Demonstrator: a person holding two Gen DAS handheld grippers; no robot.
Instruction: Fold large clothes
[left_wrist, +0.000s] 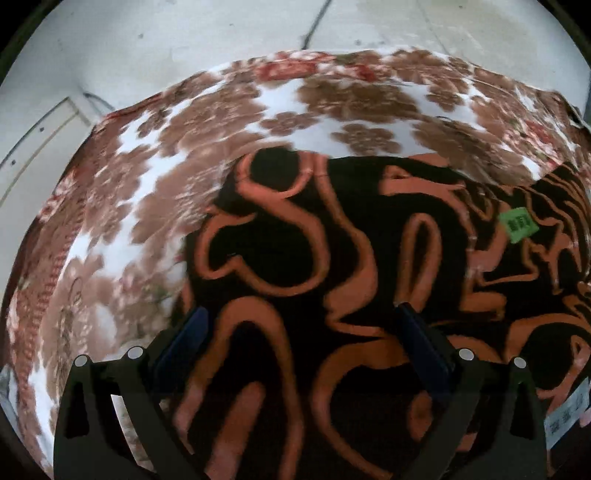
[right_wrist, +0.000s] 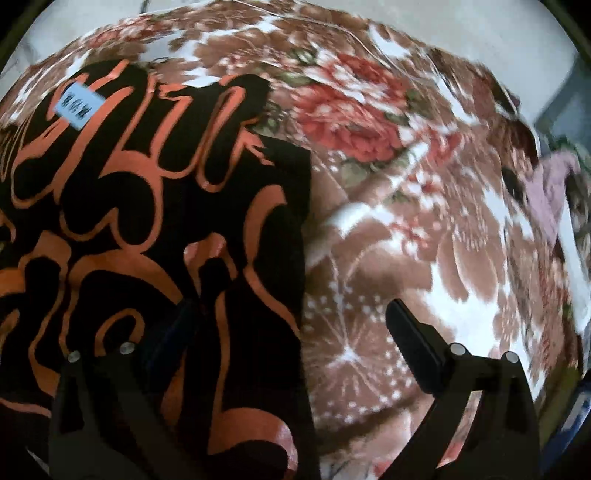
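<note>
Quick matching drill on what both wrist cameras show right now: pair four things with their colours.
Things:
1. Swirl-patterned garment
2. Floral plush blanket under it
3. Small square tag on the garment, left wrist view
4. Rectangular label on the garment, right wrist view

Colours:
A. Light blue
B. Black with orange
C. Green
D. Brown, white and red

Pairs: 1-B, 2-D, 3-C, 4-A

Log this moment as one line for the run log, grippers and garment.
left gripper: open over black-and-orange garment | right gripper: open, straddling garment's right edge | garment flat on floral blanket | no grasp
</note>
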